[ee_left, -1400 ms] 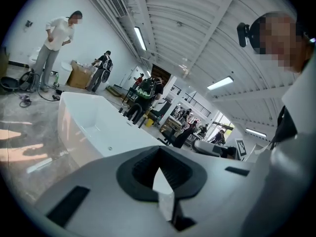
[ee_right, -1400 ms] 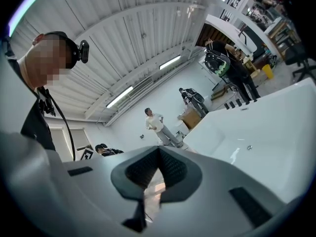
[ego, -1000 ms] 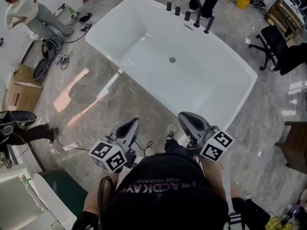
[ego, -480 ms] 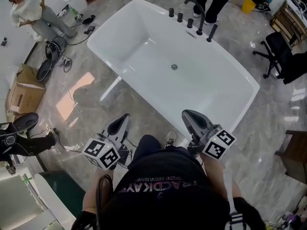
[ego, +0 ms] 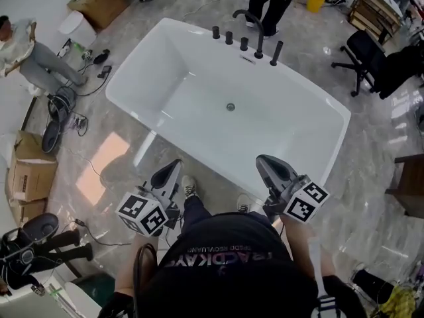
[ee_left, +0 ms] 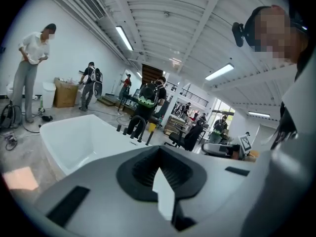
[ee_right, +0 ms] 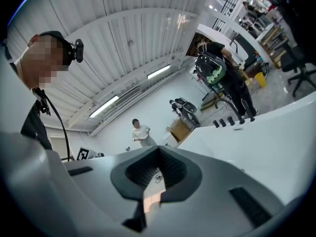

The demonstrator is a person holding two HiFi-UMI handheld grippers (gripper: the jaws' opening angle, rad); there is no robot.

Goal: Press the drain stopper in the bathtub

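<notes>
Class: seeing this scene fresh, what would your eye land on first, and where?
A big white bathtub fills the middle of the head view, a small round drain stopper on its bottom and dark taps on its far rim. Nearer, the left gripper and right gripper hang short of it, jaws shut, empty.

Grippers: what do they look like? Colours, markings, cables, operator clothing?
Left gripper and right gripper: grey tapered shells with dark ribbed jaw pads. Each carries a white cube with black square markers: left cube, right cube. A black cable loops by the left arm. The operator wears a black top with pale lettering.
</notes>
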